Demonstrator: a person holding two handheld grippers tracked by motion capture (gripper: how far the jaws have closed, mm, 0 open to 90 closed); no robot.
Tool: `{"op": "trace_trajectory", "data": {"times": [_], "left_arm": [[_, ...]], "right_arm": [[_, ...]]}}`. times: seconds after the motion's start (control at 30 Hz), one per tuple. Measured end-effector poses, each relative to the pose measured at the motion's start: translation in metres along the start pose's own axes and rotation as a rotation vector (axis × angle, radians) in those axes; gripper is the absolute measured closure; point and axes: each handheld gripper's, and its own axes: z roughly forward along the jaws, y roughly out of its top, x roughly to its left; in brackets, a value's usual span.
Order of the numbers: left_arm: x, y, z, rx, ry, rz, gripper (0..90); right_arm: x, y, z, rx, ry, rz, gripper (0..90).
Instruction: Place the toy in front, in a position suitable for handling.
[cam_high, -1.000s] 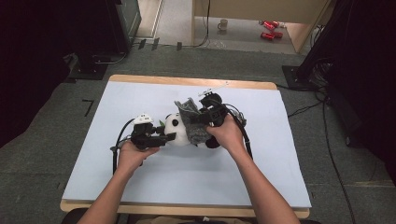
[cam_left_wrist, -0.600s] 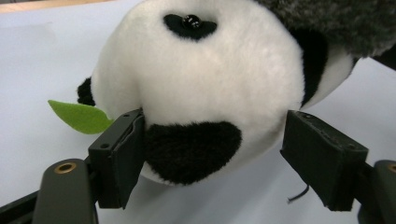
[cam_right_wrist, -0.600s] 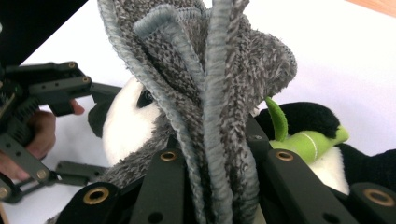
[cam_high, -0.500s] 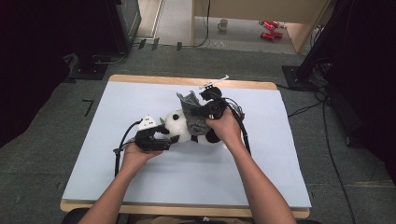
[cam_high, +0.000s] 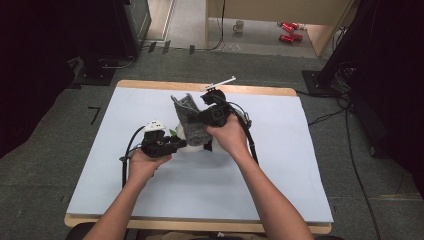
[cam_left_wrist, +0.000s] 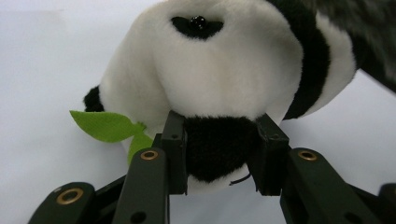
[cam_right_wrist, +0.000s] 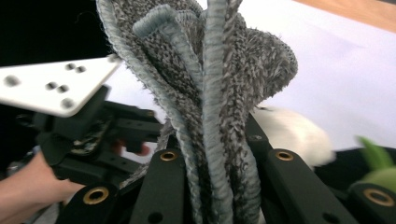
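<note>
Left hand-held gripper (cam_left_wrist: 219, 158) jaws just closed, now clamped on black patch of black-and-white plush panda toy (cam_left_wrist: 224, 79), green felt leaf (cam_left_wrist: 109, 127) beside it; panda lying on pale blue surface (cam_high: 300, 150). Right hand-held gripper (cam_right_wrist: 212, 186) pinched on bunched grey knitted cloth (cam_right_wrist: 205, 84), lifted above panda near surface centre.

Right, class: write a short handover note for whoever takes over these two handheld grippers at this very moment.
Left gripper: jaws have just been closing and now pinch a black limb of the white-and-black plush panda.
Right gripper: shut on the bunched grey knitted cloth, lifted over the panda.
Both sit mid-table on the pale blue mat.
Done: both things gripped.
Left: probably wrapping or dressing the panda; nothing covers it yet.
</note>
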Motion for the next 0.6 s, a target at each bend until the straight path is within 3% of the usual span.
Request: {"op": "trace_trajectory", "data": {"times": [0.13,0.2,0.27,0.4,0.53,0.6], "left_arm": [[0.005,-0.001,-0.005,0.009,0.002,-0.011,64.0],[0.008,-0.002,-0.004,0.017,0.012,-0.029,63.9],[0.01,-0.003,-0.003,0.013,0.014,-0.025,63.6],[0.009,-0.003,-0.001,0.008,0.022,-0.014,62.8],[0.011,-0.004,-0.001,0.006,0.014,-0.025,62.7],[0.01,-0.004,-0.001,0.005,0.015,-0.02,62.5]], "right_arm": [[0.008,-0.004,0.021,0.054,-0.01,-0.015,76.4],[0.003,-0.009,0.032,0.08,-0.021,-0.001,76.3],[-0.005,-0.014,0.037,0.068,-0.005,0.017,76.3],[-0.021,-0.019,0.032,0.067,-0.005,0.045,76.3],[-0.027,-0.02,0.019,0.082,-0.105,0.013,76.3],[-0.033,-0.022,0.011,0.085,-0.117,0.025,76.6]]}}
